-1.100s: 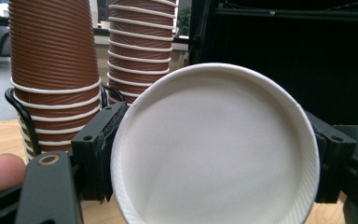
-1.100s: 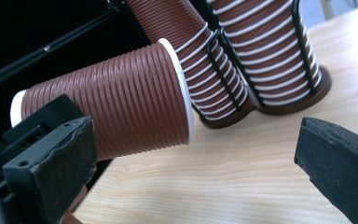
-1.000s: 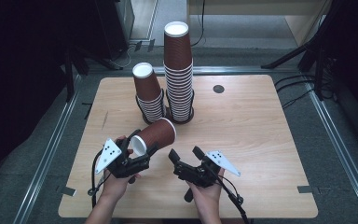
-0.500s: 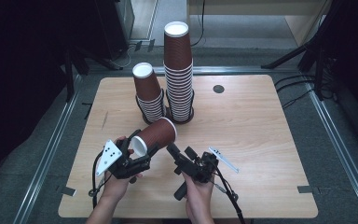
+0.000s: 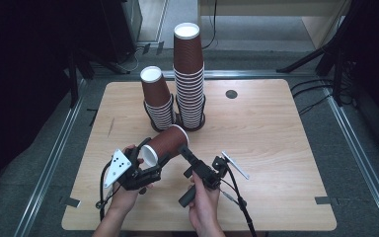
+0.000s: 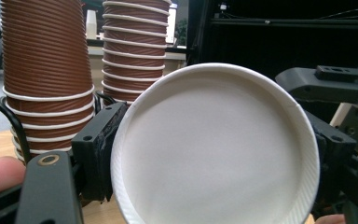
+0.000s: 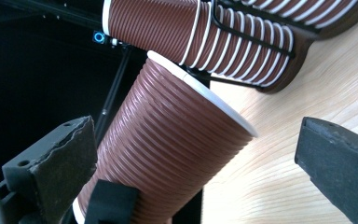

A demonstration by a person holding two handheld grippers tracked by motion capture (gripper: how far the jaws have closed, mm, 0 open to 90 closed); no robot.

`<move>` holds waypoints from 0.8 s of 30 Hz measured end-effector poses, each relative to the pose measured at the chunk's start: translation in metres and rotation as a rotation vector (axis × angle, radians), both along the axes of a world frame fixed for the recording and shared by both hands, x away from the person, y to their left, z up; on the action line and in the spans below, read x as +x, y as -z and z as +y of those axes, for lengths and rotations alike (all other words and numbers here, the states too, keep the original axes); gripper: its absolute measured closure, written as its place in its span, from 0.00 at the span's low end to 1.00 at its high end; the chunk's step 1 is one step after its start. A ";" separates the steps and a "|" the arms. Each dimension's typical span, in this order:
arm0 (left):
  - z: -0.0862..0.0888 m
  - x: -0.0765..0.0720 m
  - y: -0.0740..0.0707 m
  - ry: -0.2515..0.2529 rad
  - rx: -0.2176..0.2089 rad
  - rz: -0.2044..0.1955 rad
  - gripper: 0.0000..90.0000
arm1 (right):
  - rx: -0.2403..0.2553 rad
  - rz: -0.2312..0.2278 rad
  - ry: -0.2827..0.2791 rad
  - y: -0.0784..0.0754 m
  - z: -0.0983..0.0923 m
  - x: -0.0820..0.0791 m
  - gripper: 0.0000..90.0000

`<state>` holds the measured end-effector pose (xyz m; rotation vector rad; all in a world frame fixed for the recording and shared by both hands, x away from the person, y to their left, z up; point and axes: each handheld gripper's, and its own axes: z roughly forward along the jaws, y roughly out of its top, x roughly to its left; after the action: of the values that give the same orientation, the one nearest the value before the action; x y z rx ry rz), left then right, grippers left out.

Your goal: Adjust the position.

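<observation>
A brown ribbed paper cup (image 5: 168,143) lies tilted just above the table, white base end toward me. My left gripper (image 5: 149,164) is shut on that base end; in the left gripper view the white base (image 6: 214,116) sits between its pads (image 6: 98,149). My right gripper (image 5: 201,157) is open, rolled on its side, one jaw reaching up against the cup's wide end. In the right gripper view the cup (image 7: 168,140) slants between the spread fingers (image 7: 60,163), nearer the left one.
Two upside-down cup stacks stand in black wire holders at the table's back: a tall one (image 5: 187,74) and a shorter one (image 5: 155,96). A dark round hole (image 5: 231,94) marks the wooden table (image 5: 286,148). Metal rails run along both sides.
My right gripper has rolled onto its side and shifted a little left, toward the cup. The left gripper and the cup have kept still.
</observation>
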<state>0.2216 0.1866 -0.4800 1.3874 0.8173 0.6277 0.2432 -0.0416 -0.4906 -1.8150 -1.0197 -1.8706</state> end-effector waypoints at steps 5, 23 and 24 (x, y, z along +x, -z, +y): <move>-0.002 0.000 0.001 -0.001 0.000 -0.005 0.24 | 0.064 0.065 -0.004 0.002 0.002 0.005 0.00; -0.009 -0.002 0.003 0.016 0.018 -0.015 0.24 | 0.225 0.183 0.007 0.008 0.014 0.017 0.00; -0.010 -0.002 0.003 0.019 0.021 -0.014 0.24 | 0.221 0.184 0.008 0.008 0.014 0.017 0.00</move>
<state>0.2192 0.1770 -0.4835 1.4064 0.7872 0.6323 0.2604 -0.0272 -0.4983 -1.8207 -0.7137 -1.7078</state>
